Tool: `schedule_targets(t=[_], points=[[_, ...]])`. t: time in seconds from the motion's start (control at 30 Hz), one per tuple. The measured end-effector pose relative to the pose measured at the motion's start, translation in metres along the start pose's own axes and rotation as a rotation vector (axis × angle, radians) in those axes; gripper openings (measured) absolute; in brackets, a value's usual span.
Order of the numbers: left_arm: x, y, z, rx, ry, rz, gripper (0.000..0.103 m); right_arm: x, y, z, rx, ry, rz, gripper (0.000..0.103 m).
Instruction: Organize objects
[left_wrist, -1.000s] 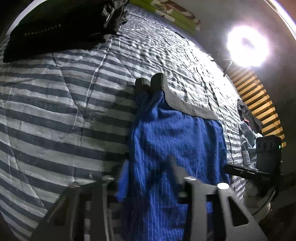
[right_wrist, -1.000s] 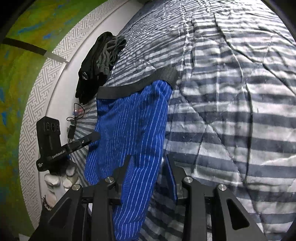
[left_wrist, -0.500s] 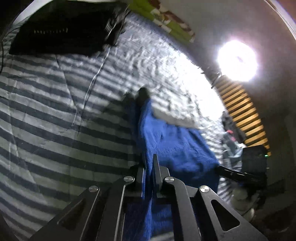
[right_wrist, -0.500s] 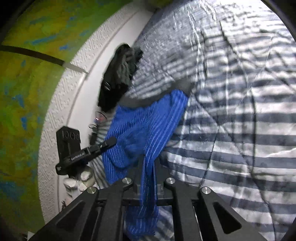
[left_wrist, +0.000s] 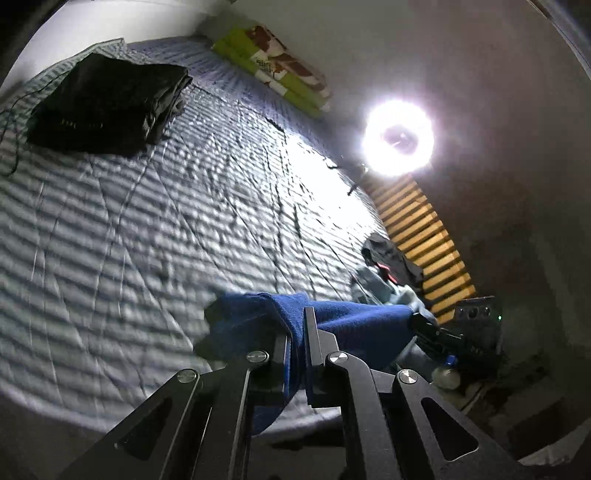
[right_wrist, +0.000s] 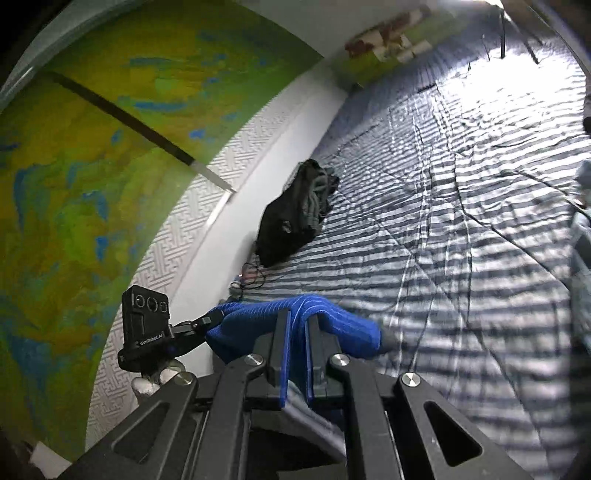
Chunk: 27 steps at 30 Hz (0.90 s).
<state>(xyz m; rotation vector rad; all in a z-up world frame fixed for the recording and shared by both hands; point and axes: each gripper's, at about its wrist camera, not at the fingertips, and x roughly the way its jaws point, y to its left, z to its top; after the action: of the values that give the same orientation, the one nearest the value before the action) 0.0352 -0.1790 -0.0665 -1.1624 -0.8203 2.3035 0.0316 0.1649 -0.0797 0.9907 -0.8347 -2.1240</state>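
A blue pinstriped garment (left_wrist: 354, 321) hangs lifted above the striped bed cover (left_wrist: 147, 229), stretched between both grippers. My left gripper (left_wrist: 297, 325) is shut on one edge of the cloth, which runs between its pads and drapes to the right. My right gripper (right_wrist: 297, 325) is shut on the other edge of the same garment (right_wrist: 347, 325), whose blue cloth bunches over the fingertips. The other hand's gripper with its camera block (right_wrist: 146, 325) shows at the left of the right wrist view, and likewise at the right (left_wrist: 476, 325) of the left wrist view.
A folded black clothes pile (left_wrist: 107, 107) lies on the far part of the bed, beside the wall (right_wrist: 303, 206). Green patterned pillows (left_wrist: 277, 77) lie at the head. A ring light (left_wrist: 399, 136) glares. Loose clothes (left_wrist: 388, 266) lie at the bed's right edge near wooden slats (left_wrist: 424, 236).
Both grippers closed on the blue garment's near edges and rose, lifting it off the bed cover. It lay flat before; now it hangs bunched between them.
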Motion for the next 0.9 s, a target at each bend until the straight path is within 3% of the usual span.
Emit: schedule_targets(t=[0.17,0.3,0.57,0.73,0.9], points=[[-0.018,-0.024,-0.042,-0.011,0.045,0.013,0.004,-0.039,0.017,-0.035,-0.009,-0.022,0.010,0.006],[-0.004,-0.015,-0.052,-0.077,0.105,0.019,0.004,-0.037,0.004,-0.045,0.024,0.008,-0.012,0.006],[0.087,0.056,-0.002,-0.268,0.168,0.049,0.004,0.025,-0.085,-0.017,0.191,0.091,-0.089,0.006],[0.141,0.078,0.035,-0.243,0.194,0.117,0.006,0.061,-0.133,0.015,0.253,0.112,-0.150,0.006],[0.167,0.097,0.059,-0.237,0.213,0.158,0.008,0.082,-0.159,0.026,0.277,0.150,-0.199,0.006]])
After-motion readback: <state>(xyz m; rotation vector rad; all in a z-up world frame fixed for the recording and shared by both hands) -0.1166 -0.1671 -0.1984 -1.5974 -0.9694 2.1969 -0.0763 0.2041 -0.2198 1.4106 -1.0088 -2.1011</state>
